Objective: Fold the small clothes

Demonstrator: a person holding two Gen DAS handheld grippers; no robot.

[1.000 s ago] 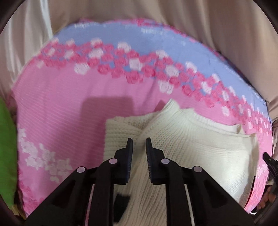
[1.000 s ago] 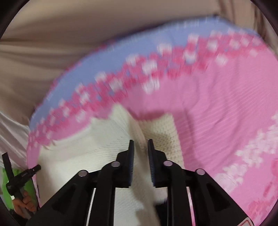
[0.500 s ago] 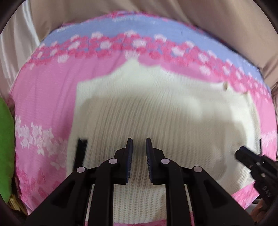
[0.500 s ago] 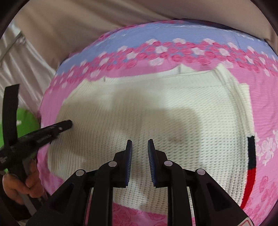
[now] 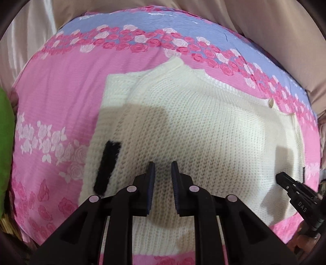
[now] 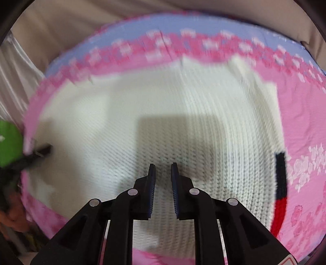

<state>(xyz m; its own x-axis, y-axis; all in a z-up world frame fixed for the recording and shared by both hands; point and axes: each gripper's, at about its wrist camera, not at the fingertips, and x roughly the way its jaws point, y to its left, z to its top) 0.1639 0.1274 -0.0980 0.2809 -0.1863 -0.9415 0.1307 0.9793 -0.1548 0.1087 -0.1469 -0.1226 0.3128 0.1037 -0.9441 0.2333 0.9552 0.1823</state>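
Observation:
A cream knit sweater [image 5: 203, 122] lies spread on a pink floral cloth [image 5: 61, 91], collar at the far side. My left gripper [image 5: 162, 169] points steeply down at its near hem, jaws a narrow slit apart with knit in the slit. A black stripe [image 5: 108, 167] shows on the sweater's left edge. The right gripper [image 5: 279, 177] has its tip on the sweater's right near corner. In the blurred right wrist view my right gripper [image 6: 163, 170] is closing on the sweater [image 6: 183, 112], knit between its pads. A black and red stripe [image 6: 281, 183] marks the right edge. The left gripper [image 6: 43, 150] is at the left.
The pink cloth [image 6: 301, 122] has a lilac band and a rose border at the far side. Beige draped fabric [image 5: 244, 16] rises behind it. A green thing [image 5: 5, 142] sits at the left edge. A person's hand [image 6: 14, 214] shows at lower left.
A second ago a fold of the sweater stood raised at both grippers. Now it lies spread out, and its top layer has slid toward me off a lower layer at the left.

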